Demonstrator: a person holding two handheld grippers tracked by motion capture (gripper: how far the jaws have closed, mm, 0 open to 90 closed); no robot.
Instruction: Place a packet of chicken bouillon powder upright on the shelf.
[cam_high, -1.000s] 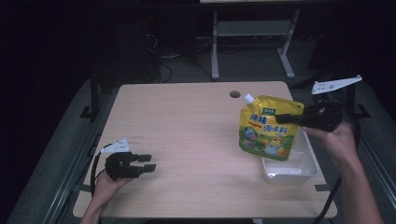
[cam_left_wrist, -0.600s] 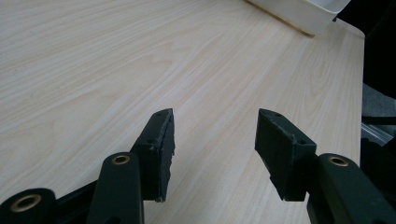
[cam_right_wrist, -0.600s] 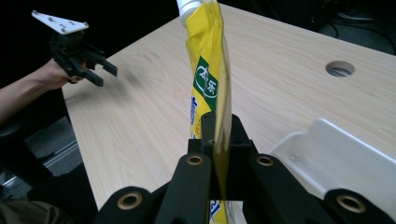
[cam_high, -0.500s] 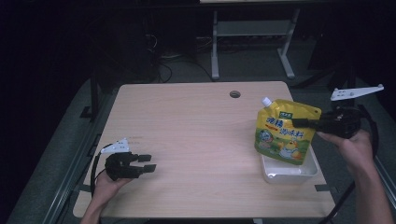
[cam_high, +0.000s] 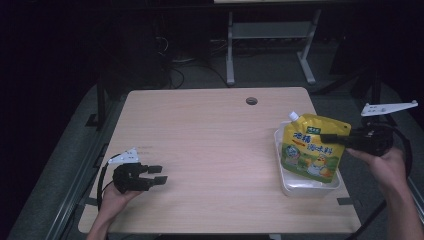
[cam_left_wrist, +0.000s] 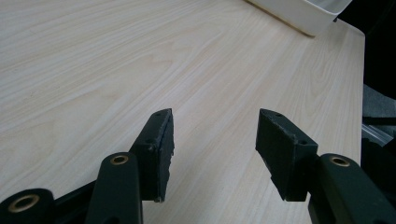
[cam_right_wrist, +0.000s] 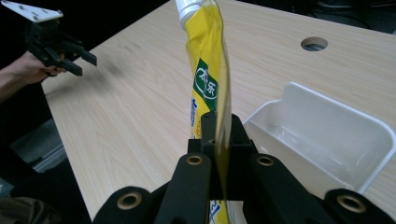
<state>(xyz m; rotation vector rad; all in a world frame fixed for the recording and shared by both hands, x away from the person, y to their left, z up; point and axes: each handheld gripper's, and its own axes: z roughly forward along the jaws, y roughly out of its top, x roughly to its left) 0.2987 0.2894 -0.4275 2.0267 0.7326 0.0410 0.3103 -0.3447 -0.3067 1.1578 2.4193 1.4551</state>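
Yellow pouch: pinched upright by right gripper, above white tray. Left gripper: jaws spread, empty, well apart from tray.

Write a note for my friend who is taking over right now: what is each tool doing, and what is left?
Right tool: shut on the yellow spouted pouch, holding it upright over the white plastic tray at the table's right side.
Left tool: open, holding nothing, low over the wooden table near its left front corner.
Done: pouch picked up and brought to the tray.
Left: probably lower it in and let go.
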